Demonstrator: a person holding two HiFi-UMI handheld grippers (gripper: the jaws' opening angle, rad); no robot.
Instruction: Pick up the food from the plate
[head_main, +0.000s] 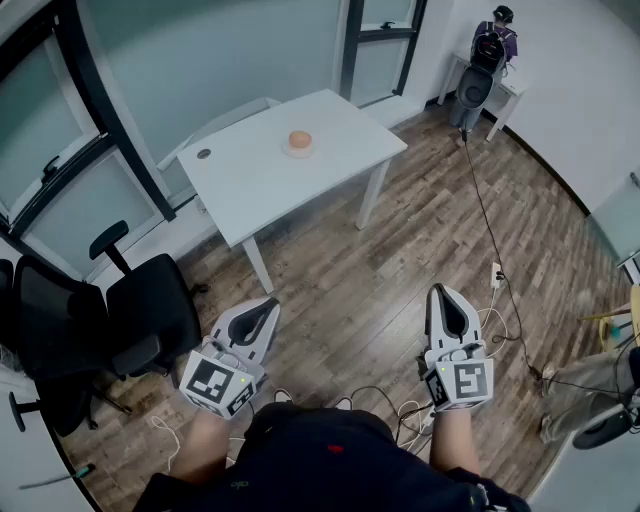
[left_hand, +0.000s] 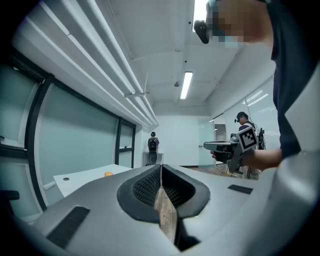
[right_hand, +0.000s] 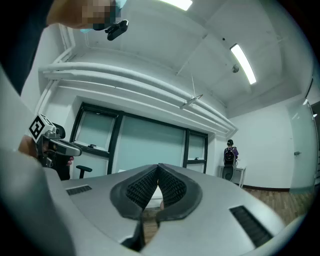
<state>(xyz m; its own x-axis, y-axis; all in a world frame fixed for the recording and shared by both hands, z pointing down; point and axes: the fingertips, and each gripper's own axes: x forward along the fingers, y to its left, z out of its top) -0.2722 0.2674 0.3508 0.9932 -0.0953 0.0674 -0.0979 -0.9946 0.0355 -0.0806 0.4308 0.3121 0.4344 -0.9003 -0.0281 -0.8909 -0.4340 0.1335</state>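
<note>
A round orange-pink food item (head_main: 299, 139) lies on a small plate (head_main: 297, 152) near the middle of a white table (head_main: 250, 170), far ahead of me across the room. The food also shows as a small orange spot (left_hand: 108, 174) in the left gripper view. My left gripper (head_main: 262, 312) and right gripper (head_main: 446, 303) hang low over the wooden floor, close to my body and well short of the table. Both point level. Each pair of jaws meets at the tip with nothing between them (left_hand: 161, 169) (right_hand: 158, 167).
A black office chair (head_main: 130, 320) stands at the left, between me and the table. Cables and a socket strip (head_main: 497, 275) lie on the floor to the right. A person with a backpack (head_main: 492, 42) stands at a far desk. Glass walls run along the left.
</note>
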